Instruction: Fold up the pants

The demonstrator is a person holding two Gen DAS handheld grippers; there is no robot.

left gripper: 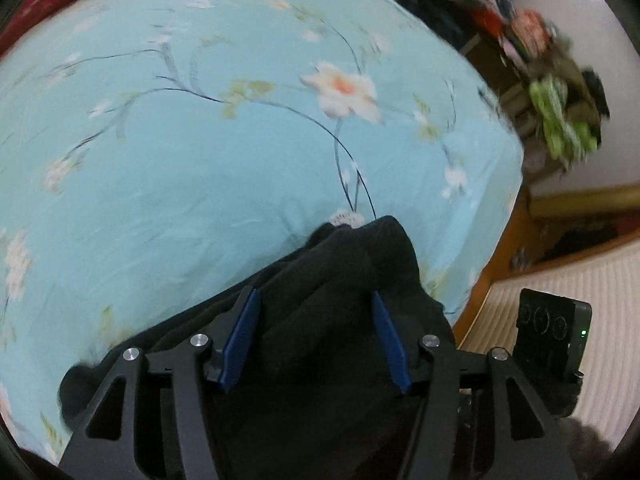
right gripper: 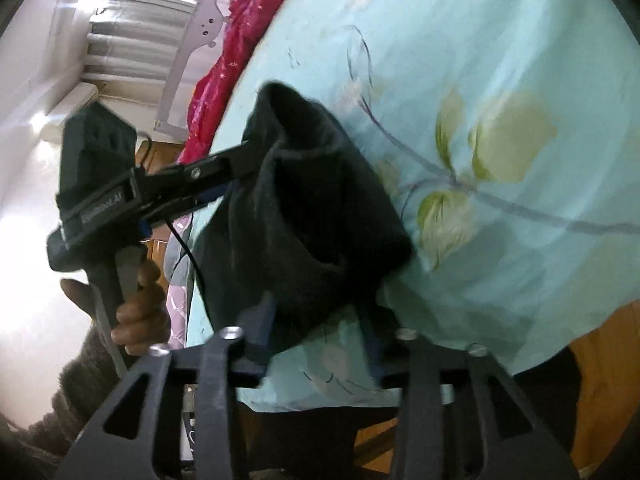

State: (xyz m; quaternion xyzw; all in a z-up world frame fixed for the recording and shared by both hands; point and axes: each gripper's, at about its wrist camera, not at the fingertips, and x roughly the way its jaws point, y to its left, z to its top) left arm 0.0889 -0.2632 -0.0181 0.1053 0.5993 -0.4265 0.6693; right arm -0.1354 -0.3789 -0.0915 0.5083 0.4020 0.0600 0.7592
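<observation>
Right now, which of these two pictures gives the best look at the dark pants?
The right wrist view: there the dark pants show as a bunched bundle with an open fold, lying on the blue floral bedsheet. In the left wrist view, the pants are mostly a dark mass.

Pants (left gripper: 344, 280): black, soft knit fabric, bunched into thick rumpled folds rather than laid flat. The bundle lies at the near edge of a light-blue floral sheet (left gripper: 200, 160), its rounded end toward the sheet's middle. In the right wrist view the pants (right gripper: 312, 208) form a heaped mass with one open, tube-like end raised and a fold draping over the sheet's edge.
</observation>
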